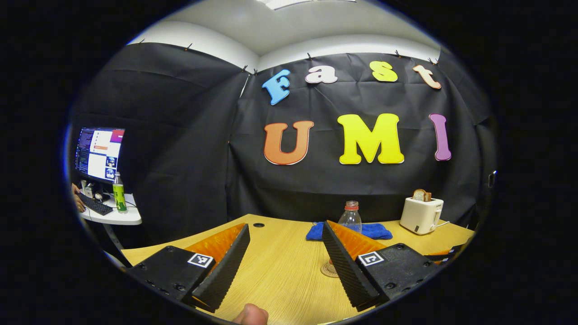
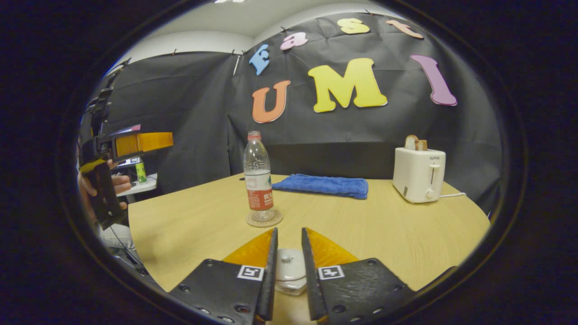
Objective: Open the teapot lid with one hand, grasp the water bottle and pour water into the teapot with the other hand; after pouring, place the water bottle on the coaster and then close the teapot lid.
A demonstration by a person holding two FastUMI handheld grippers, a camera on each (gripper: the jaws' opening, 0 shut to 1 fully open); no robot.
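A clear, uncapped water bottle (image 2: 258, 180) stands upright on a round coaster (image 2: 264, 220) in mid-table. The white teapot (image 2: 291, 283), with its knobbed lid (image 2: 285, 264) resting on it, sits low between the fingers of my right gripper (image 2: 288, 239). Those fingers stand a narrow gap apart, either side of the lid, clear of the knob. Whether they press on the lid's rim is hidden. My left gripper (image 1: 286, 230) is open wide over the table, holding nothing; the bottle (image 1: 351, 217) and coaster (image 1: 328, 270) peek past its right finger. The left gripper (image 2: 135, 143) hangs raised at far left in a hand.
A folded blue towel (image 2: 323, 185) lies behind the bottle by the back wall. A white toaster (image 2: 419, 174) holding toast stands at the back right. Off the table's left, a side desk (image 1: 115, 216) carries a monitor, a keyboard and a green bottle (image 1: 119, 193).
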